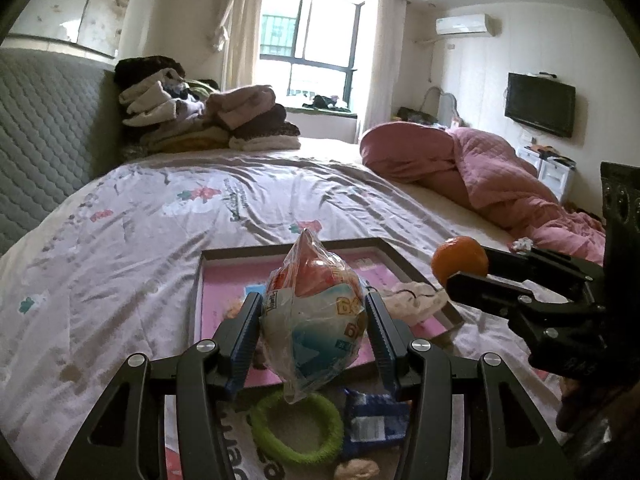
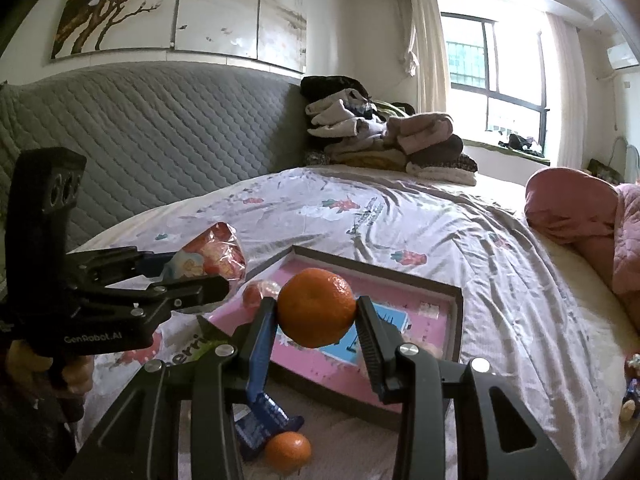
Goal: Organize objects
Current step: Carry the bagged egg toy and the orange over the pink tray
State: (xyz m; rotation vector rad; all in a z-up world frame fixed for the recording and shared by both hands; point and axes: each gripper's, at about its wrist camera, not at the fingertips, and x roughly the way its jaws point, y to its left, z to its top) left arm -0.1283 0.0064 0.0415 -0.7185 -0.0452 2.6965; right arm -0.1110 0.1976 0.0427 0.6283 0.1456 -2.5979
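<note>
Bed (image 1: 120, 248), floral sheet; shallow tray (image 1: 224, 254) near its front edge. Left gripper (image 1: 312, 320) pinches bagged snack (image 1: 316, 304); right gripper (image 2: 316, 316) pinches orange (image 2: 316, 308). Folded clothes (image 1: 208, 116) at headboard (image 1: 48, 128) corner.

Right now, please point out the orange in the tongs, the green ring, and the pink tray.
orange (image 2: 316, 312): right wrist view, middle of its peel.
green ring (image 1: 298, 426): left wrist view, its near band.
pink tray (image 2: 456, 312): right wrist view, dark rim at right corner.

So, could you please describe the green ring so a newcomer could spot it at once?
On the bed's floral sheet, find the dark-framed pink tray. Just outside its near edge lies the green ring, beside a blue packet: the only fuzzy, lime-green hoop there.
</note>
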